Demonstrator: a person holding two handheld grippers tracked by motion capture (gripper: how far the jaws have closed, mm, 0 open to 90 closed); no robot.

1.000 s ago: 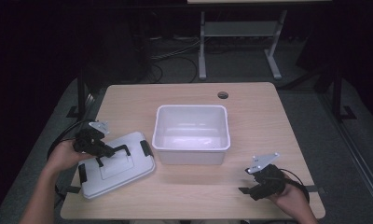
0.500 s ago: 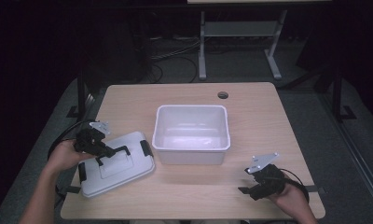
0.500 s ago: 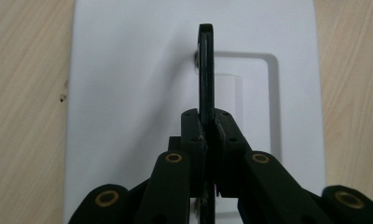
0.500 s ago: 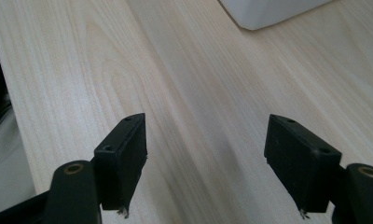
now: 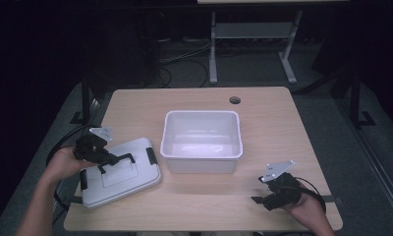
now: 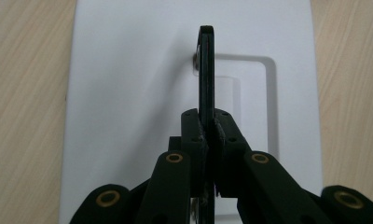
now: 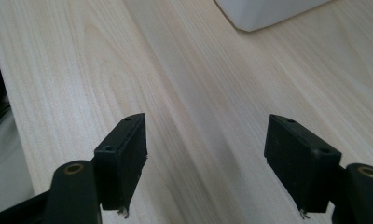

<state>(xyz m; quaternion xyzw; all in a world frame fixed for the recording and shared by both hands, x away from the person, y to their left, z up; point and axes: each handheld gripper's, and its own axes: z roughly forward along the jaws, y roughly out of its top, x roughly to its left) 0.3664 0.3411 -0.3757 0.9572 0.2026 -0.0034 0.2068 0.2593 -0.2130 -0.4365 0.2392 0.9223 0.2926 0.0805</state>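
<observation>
- Since a second ago, your left gripper has just been closing its jaws — they now pinch the lid's black handle.
- The white lid lies flat at the table's left, just beside the white bin.
- Your right gripper rests near the table's right front edge, jaws wide, nothing between them.

The tub sits in the middle of the table. The lid lies flat on the table just left of the tub. The left claw is on the lid's handle. The right claw is near the front right corner.
</observation>
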